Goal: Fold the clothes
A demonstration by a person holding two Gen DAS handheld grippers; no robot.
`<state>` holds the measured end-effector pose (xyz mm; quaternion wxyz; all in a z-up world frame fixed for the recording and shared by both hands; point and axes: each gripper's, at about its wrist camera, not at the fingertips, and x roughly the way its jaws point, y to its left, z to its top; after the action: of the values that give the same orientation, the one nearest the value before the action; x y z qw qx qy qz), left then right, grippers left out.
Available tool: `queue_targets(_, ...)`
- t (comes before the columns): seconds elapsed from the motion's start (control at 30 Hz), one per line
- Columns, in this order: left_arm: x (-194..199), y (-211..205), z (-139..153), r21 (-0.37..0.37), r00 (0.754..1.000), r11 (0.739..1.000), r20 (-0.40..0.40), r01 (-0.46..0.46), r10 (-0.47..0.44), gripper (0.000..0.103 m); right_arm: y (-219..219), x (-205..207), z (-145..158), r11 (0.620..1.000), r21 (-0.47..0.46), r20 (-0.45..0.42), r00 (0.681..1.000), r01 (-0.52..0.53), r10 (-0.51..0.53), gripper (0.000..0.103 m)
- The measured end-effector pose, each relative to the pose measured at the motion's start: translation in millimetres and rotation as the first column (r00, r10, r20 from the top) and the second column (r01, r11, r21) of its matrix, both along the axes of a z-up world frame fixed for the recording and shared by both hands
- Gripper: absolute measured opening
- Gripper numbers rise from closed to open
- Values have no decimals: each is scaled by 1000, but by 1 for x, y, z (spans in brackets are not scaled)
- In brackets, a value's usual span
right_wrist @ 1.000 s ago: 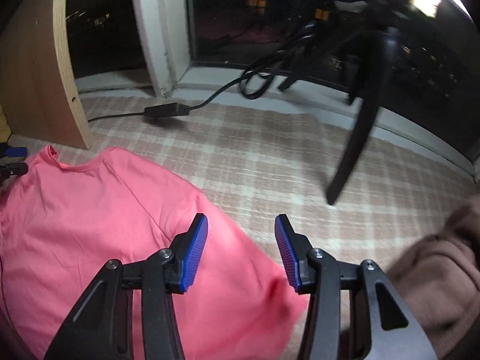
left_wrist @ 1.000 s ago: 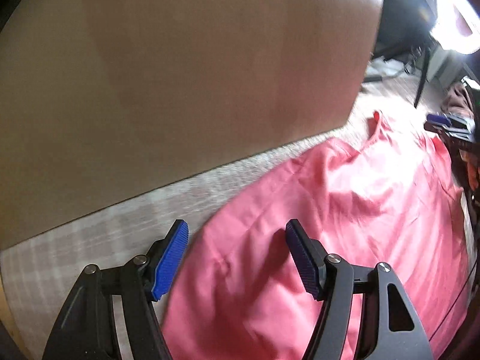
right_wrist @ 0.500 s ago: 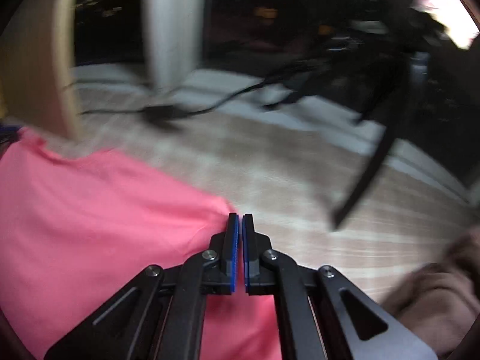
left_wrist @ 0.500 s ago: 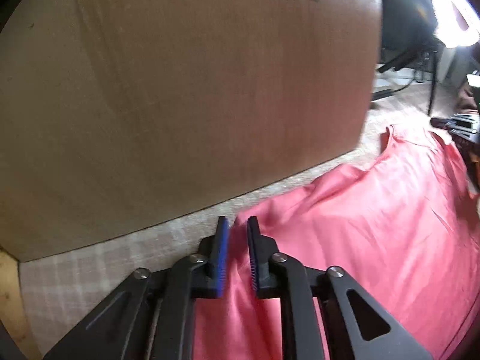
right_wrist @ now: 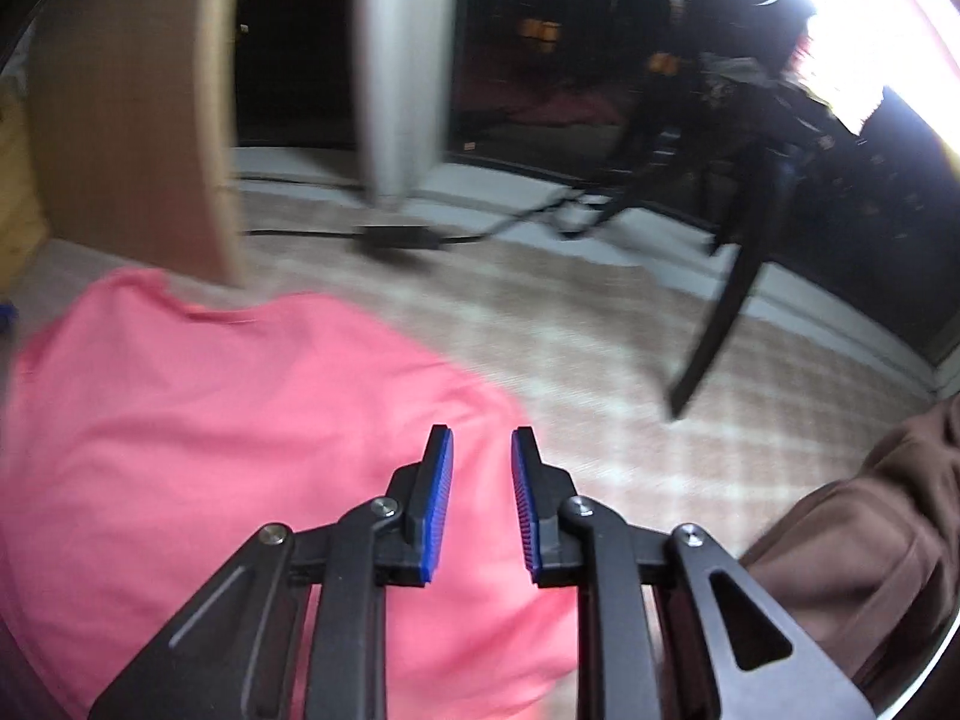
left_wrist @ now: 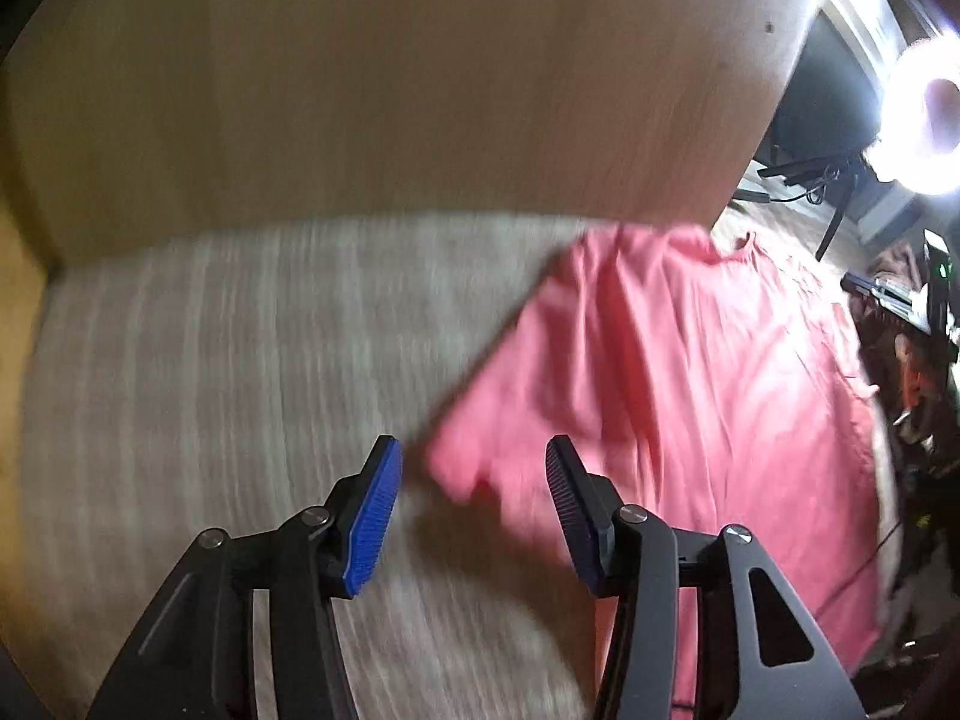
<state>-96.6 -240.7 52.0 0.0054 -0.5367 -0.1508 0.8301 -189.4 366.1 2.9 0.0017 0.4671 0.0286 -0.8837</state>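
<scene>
Left tool (left_wrist: 474,480) and right tool (right_wrist: 480,468) gape over pink shirt (left_wrist: 690,396)

Half a second ago both grippers were pinched shut on the pink shirt (left_wrist: 690,396). Now the left gripper (left_wrist: 474,510) has its jaws wide apart, with the shirt's corner lying loose between them toward 1 o'clock. The right gripper (right_wrist: 480,504) has parted less, a narrow gap over the shirt's edge. More carpet (left_wrist: 240,360) shows at the left gripper's 10 o'clock.
</scene>
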Motion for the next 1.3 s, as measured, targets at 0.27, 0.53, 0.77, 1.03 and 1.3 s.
queue_targets(0.27, 27, -9, -28, 278, 996, 957, 1, -81, 85, 48, -54, 13, 6, 995, -29, 20, 995, -98, 98, 38)
queue_targets(0.53, 14, 44, 11, 53, 992, 998, -124, -31, 37, 2, -44, 24, 0, 997, -63, 37, 998, -54, 56, 38)
queue_targets(0.77, 14, 23, -11, -56, 994, 994, 32, -99, 101, 25, -37, 30, -12, 997, -62, 87, 995, -45, 50, 38)
queue_targets(1.03, 91, 21, 29, 7, 988, 990, -63, -141, 141, 40, -22, 66, 27, 991, -136, 21, 1000, -16, 19, 38)
queue_targets(1.3, 203, 35, 66, 20, 988, 992, -94, -123, 124, 47, 39, 184, 95, 971, -200, -56, 988, 127, -141, 38)
